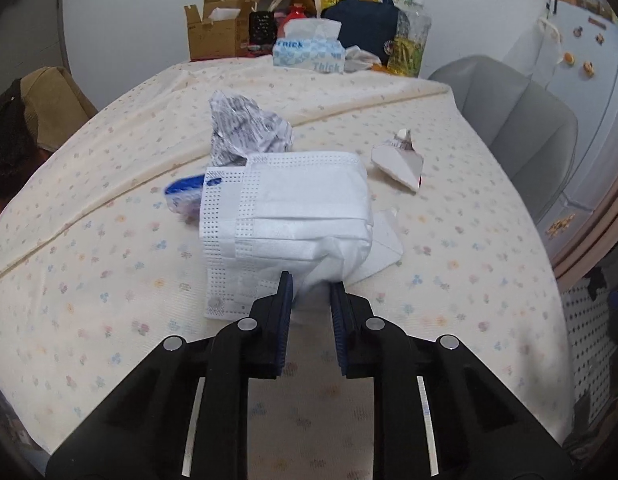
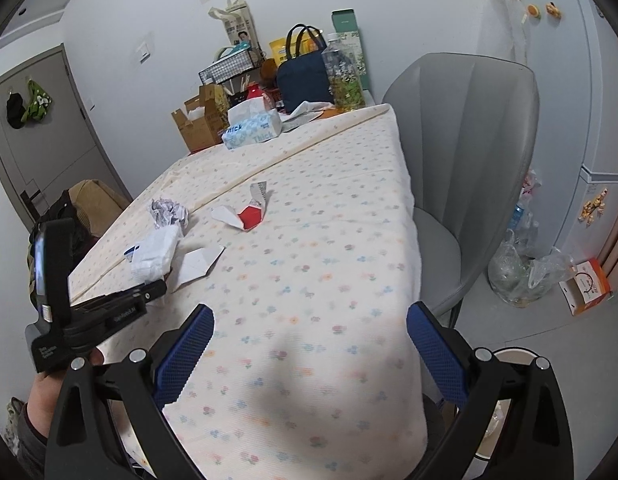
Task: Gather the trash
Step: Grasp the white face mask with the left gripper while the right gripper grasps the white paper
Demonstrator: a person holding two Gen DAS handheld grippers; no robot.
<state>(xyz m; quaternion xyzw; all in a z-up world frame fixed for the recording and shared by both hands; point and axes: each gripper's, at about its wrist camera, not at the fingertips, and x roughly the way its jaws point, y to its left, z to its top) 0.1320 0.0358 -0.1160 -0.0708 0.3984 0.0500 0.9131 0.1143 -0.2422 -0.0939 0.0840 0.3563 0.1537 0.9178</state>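
Observation:
My left gripper [image 1: 311,286] is shut on a white face mask [image 1: 287,208] and holds it over the flowered tablecloth [image 1: 109,280]; it also shows in the right wrist view [image 2: 155,254], with the left gripper [image 2: 157,286] below it. Behind the mask lie a crumpled printed paper ball [image 1: 245,126], a blue-and-white wrapper [image 1: 183,196], a folded white paper [image 1: 385,240] and a torn white-and-red carton piece [image 1: 401,164]. My right gripper [image 2: 309,340] is open and empty above the table's near end, apart from the carton piece [image 2: 247,214] and paper ball [image 2: 169,212].
At the table's far end stand a tissue box [image 1: 309,54], a cardboard box [image 1: 215,30], a dark blue bag [image 1: 361,28] and a bottle [image 1: 409,46]. A grey chair [image 2: 465,152] stands at the right side. Plastic bags [image 2: 521,268] and a small box [image 2: 585,286] lie on the floor.

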